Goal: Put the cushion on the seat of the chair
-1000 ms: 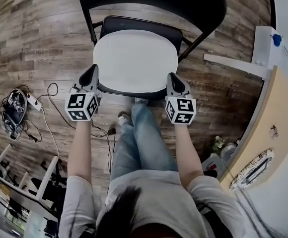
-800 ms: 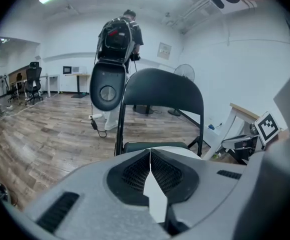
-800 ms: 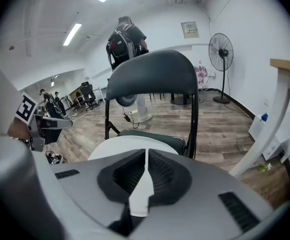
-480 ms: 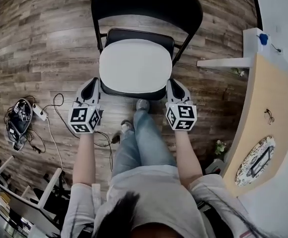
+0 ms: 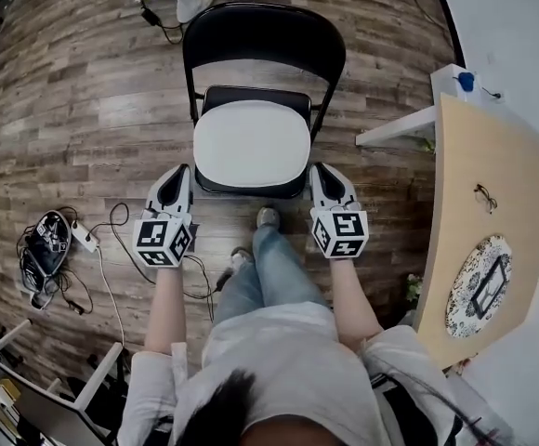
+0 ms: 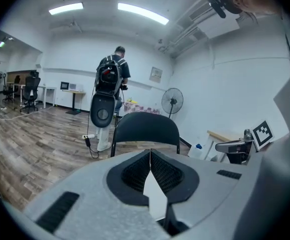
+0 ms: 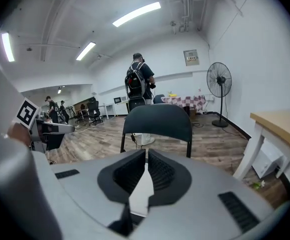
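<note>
A white cushion lies flat on the seat of the black folding chair. My left gripper hangs off the seat's front left corner, clear of the cushion, jaws shut and empty. My right gripper hangs off the front right corner, likewise shut with nothing held. In the left gripper view the gripper points at the chair's backrest, and a strip of cushion shows below the jaw tips. The right gripper view shows that gripper facing the same backrest.
A power strip with cables lies on the wood floor at left. A wooden table and a white shelf stand at right. A person with a backpack stands beyond the chair, and a fan is near the far wall.
Both grippers have lifted and drawn back from the cushion's sides toward me. The cushion stays on the seat, and the chair now looks farther below.
</note>
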`<action>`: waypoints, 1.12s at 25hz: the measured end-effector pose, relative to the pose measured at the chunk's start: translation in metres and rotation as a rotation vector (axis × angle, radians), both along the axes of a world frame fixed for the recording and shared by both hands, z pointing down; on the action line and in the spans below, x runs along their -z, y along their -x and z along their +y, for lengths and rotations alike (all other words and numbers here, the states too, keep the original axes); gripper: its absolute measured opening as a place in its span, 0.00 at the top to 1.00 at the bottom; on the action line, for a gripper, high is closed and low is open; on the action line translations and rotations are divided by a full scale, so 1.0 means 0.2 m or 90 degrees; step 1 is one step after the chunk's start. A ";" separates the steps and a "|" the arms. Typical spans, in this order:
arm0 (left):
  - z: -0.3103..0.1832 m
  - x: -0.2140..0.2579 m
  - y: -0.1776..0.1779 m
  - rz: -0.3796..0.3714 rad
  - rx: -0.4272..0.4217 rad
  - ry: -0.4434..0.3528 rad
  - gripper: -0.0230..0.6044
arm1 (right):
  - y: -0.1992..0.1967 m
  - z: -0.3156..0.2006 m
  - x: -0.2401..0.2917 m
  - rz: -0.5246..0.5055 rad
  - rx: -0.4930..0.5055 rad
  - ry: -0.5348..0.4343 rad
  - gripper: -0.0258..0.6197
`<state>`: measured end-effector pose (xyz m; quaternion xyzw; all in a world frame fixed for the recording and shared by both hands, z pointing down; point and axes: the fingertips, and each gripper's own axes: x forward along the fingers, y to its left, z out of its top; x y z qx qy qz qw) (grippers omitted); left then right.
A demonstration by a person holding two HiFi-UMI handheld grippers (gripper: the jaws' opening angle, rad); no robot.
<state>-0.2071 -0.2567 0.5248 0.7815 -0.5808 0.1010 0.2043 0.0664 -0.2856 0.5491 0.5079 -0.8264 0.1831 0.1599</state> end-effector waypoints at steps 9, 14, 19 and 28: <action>0.15 0.40 -0.05 -0.027 -0.006 -0.090 0.94 | -0.04 0.18 0.37 0.004 0.002 -0.075 0.93; 0.24 0.59 -0.08 -0.036 -0.010 -0.135 0.94 | -0.06 0.27 0.56 0.000 -0.003 -0.116 0.93; 0.31 0.73 -0.09 -0.040 -0.009 -0.163 0.94 | -0.09 0.33 0.74 0.000 -0.011 -0.157 0.93; 0.47 0.97 -0.12 -0.023 -0.019 -0.210 0.94 | -0.11 0.49 0.98 -0.001 -0.022 -0.218 0.92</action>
